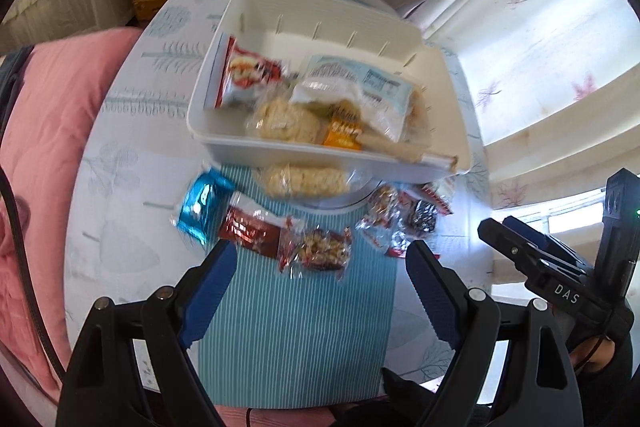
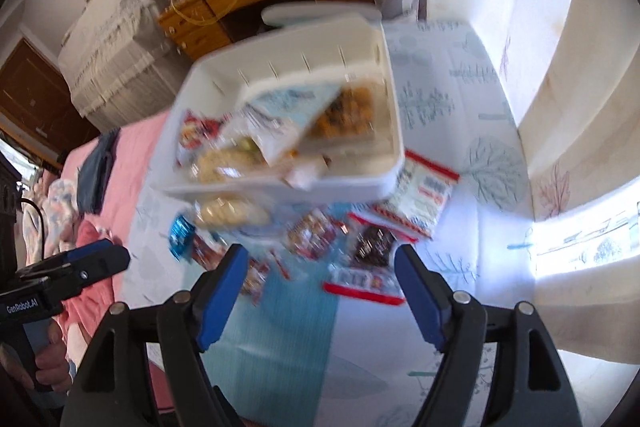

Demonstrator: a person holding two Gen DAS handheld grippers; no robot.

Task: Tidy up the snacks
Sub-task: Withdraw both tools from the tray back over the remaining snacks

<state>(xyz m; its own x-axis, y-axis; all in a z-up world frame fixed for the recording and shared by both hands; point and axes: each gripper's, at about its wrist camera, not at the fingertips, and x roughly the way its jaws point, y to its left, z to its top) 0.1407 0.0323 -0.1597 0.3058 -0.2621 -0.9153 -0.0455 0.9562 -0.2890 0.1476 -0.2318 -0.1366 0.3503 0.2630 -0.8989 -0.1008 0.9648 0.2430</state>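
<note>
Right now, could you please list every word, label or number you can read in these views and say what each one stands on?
"DAS": on the right tool's black body, seen from the left wrist.
"GenRobot.AI": on the left tool's black body, seen from the right wrist.
Print on the snack wrappers and on the packets in the white bin: too blurred to read.

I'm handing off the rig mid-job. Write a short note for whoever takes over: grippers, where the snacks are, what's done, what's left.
Left gripper: open, empty, above the striped mat.
Right gripper: open, empty, over the mat's right side.
White bin: at the table's far end, holds several packets already.
Left on the table: blue packet, red wrapper, nut bar, rice cracker pack, dark snack, red-edged pouch, and a few small ones.
</note>
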